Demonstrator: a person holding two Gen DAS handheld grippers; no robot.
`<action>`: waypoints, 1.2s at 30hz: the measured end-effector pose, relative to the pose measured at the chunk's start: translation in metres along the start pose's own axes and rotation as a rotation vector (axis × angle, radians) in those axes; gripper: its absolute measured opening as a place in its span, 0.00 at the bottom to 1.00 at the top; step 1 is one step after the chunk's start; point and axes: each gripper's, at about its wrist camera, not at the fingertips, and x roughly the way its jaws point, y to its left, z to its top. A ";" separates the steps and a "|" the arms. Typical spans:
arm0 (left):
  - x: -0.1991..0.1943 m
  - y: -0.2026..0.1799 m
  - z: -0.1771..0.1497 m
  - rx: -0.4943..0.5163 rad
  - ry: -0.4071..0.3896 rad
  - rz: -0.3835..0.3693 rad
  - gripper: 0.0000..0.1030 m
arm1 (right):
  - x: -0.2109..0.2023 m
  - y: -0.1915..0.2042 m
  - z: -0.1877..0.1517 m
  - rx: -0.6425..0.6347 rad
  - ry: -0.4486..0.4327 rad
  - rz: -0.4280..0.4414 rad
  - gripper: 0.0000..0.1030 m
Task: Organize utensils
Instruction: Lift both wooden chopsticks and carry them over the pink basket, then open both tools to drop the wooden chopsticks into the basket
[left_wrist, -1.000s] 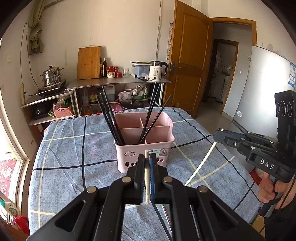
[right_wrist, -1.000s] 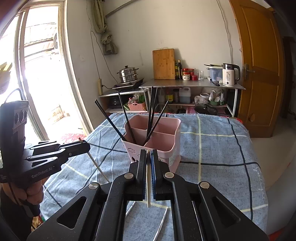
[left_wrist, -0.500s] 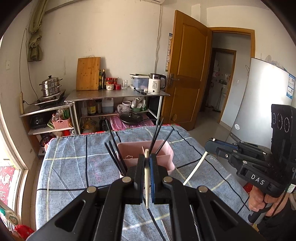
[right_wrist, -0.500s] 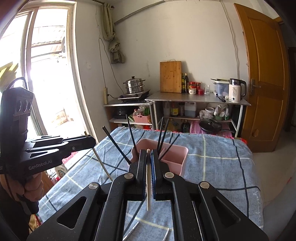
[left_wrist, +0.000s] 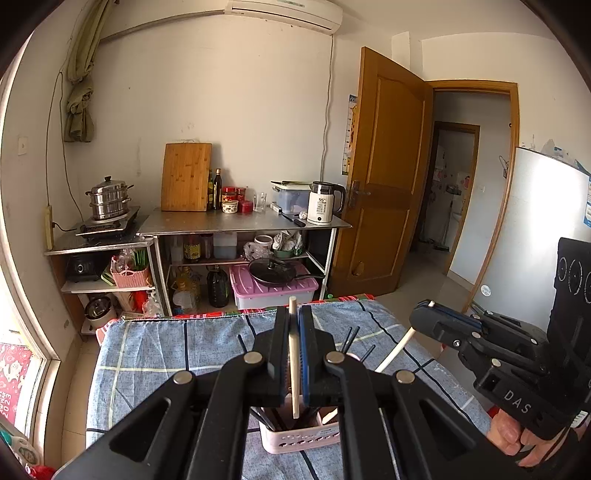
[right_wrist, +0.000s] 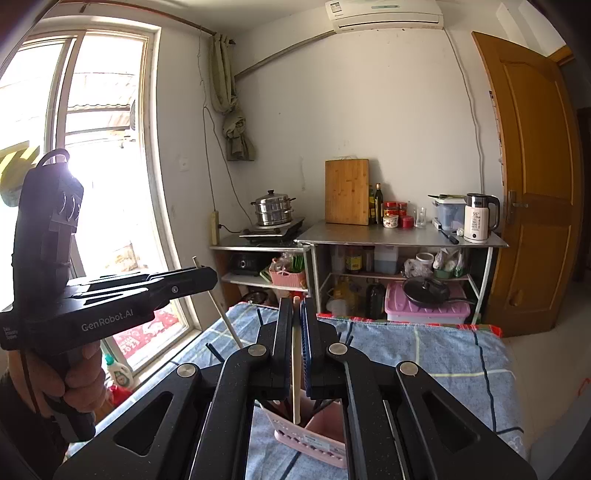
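My left gripper (left_wrist: 293, 314) is shut on a pale chopstick (left_wrist: 294, 369) that stands almost upright between its pads. It hangs above the pink utensil caddy (left_wrist: 299, 439), which the jaws mostly hide. Black chopsticks (left_wrist: 351, 338) stick up out of the caddy. My right gripper (right_wrist: 295, 306) is shut on a second pale chopstick (right_wrist: 295, 376), also above the caddy (right_wrist: 317, 432). Each view shows the other gripper from the side: the right gripper (left_wrist: 424, 314) with its chopstick (left_wrist: 393, 352) slanting down, and the left gripper (right_wrist: 208, 275) with its chopstick (right_wrist: 225, 314).
The caddy stands on a table under a blue checked cloth (left_wrist: 166, 343). Behind it a metal shelf (left_wrist: 243, 221) carries a kettle (left_wrist: 323, 203), a cutting board (left_wrist: 186, 177) and jars. A steamer pot (left_wrist: 109, 197) is at the left, a wooden door (left_wrist: 388, 177) at the right, and a window (right_wrist: 92, 184).
Both grippers have risen with their chopsticks. The caddy has dropped from the middle of each view to the bottom, behind the jaws, and more of the far wall shows.
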 end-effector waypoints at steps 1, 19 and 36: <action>0.004 0.002 -0.002 -0.005 0.004 -0.001 0.05 | 0.005 0.000 -0.001 0.001 0.003 0.000 0.04; 0.063 0.032 -0.044 -0.075 0.151 0.006 0.06 | 0.056 -0.016 -0.047 0.053 0.154 -0.005 0.05; 0.011 0.035 -0.036 -0.085 0.032 0.053 0.23 | 0.021 -0.017 -0.043 0.050 0.114 -0.017 0.12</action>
